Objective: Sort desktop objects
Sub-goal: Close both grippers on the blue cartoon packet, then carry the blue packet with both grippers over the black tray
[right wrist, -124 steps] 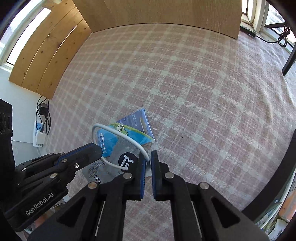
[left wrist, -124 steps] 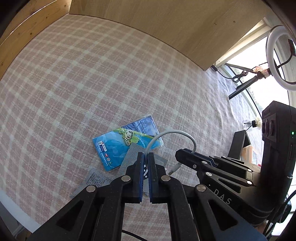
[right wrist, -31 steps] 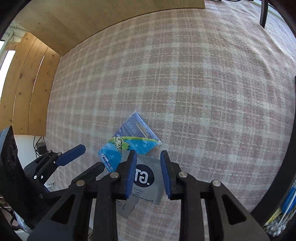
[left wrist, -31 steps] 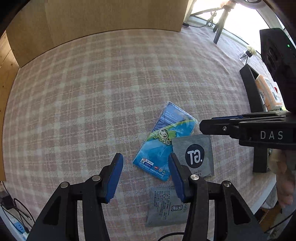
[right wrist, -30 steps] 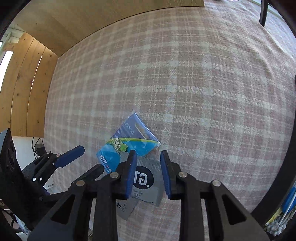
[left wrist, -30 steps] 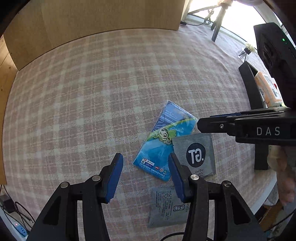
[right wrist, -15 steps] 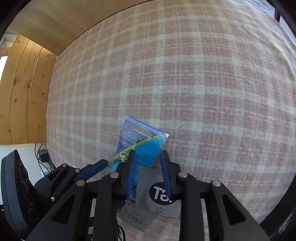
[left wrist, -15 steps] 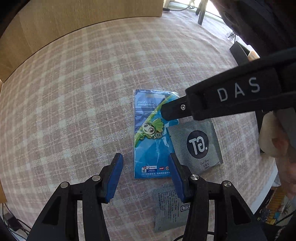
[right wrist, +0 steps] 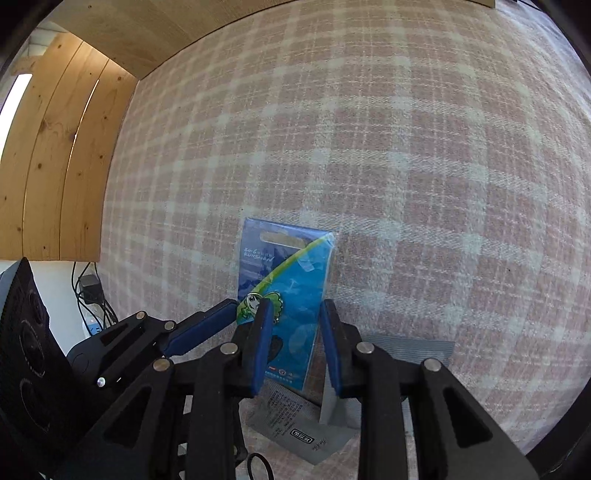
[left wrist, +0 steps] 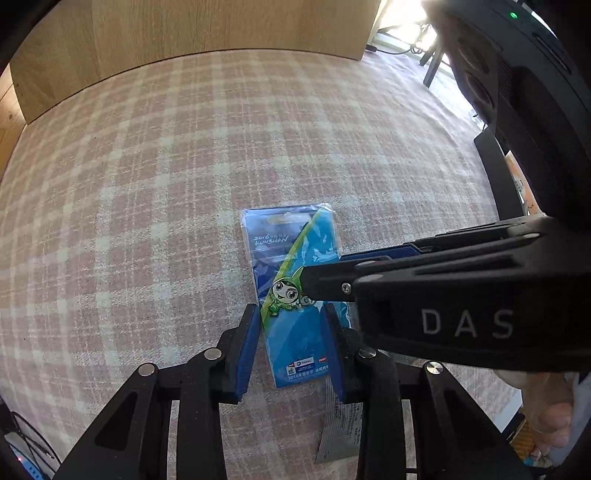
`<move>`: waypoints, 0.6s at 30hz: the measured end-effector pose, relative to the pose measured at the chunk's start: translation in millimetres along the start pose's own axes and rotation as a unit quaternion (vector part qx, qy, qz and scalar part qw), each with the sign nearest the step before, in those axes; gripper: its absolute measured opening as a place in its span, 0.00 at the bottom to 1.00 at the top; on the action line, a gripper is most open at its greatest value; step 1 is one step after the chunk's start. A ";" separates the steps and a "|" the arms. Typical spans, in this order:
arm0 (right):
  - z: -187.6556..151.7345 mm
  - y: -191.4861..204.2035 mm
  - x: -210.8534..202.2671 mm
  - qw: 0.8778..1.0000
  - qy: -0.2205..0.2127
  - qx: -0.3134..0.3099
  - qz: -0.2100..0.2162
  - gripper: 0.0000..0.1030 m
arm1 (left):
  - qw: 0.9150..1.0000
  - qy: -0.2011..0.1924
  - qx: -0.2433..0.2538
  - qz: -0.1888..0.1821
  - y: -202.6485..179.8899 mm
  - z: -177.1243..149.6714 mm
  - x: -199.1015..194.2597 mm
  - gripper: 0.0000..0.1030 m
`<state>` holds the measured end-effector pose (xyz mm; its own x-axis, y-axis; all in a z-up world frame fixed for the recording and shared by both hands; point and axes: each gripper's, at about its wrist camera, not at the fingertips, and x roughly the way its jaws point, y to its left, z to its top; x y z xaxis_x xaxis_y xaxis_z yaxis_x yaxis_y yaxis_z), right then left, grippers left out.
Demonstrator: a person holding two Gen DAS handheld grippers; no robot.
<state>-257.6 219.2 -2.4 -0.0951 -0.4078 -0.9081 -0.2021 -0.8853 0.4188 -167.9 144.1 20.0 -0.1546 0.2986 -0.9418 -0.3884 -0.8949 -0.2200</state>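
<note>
While your left hand-held gripper (left wrist: 291, 345) hangs low over the counter (left wrist: 184, 177), its two blue pads stand apart, one on each side of the lower half of the blue packet (left wrist: 293, 288). They hold nothing, and I cannot tell if they touch the packet edges. This packet lies flat on the pink checked cloth, with a green cartoon figure in its middle and the hang-hole end pointing away from you.

Your right hand-held gripper (right wrist: 293, 345) is also open, with a gap about as wide as the packet (right wrist: 286, 280), and it grips nothing. From the left wrist camera you see it coming in from the right side, its fingertips over the middle of the packet near the cartoon figure.

Two grey sachets lie close to you, behind the packet. One grey sachet with small print (right wrist: 295, 424) shows under the fingers in the right wrist view, partly covered by the packet's near end. The other, a striped grey sachet (right wrist: 410, 349), lies to the right and is mostly hidden by the gripper. A wooden panel (left wrist: 221, 29) stands at the far edge of the counter.
</note>
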 end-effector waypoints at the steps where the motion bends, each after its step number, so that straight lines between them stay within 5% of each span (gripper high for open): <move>1: -1.0 4.8 -2.1 1.000 -0.002 -0.002 0.005 0.25 | 1.000 -0.005 -0.007 -0.004 8.3 -3.8 -8.6 0.28; 11: 4.8 16.5 -50.0 0.999 -0.042 -0.018 0.029 0.25 | 0.999 -0.047 -0.013 0.012 -20.8 1.2 -50.7 0.28; 18: -26.8 -54.6 -110.7 0.997 -0.077 0.004 0.029 0.25 | 0.997 -0.067 0.021 -0.009 -86.7 9.9 -61.5 0.28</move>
<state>-209.9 306.6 75.2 -0.2552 -0.4188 -0.8715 -0.2001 -0.8590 0.4713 -133.7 206.6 99.5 -0.2671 0.3582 -0.8946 -0.4286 -0.8756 -0.2226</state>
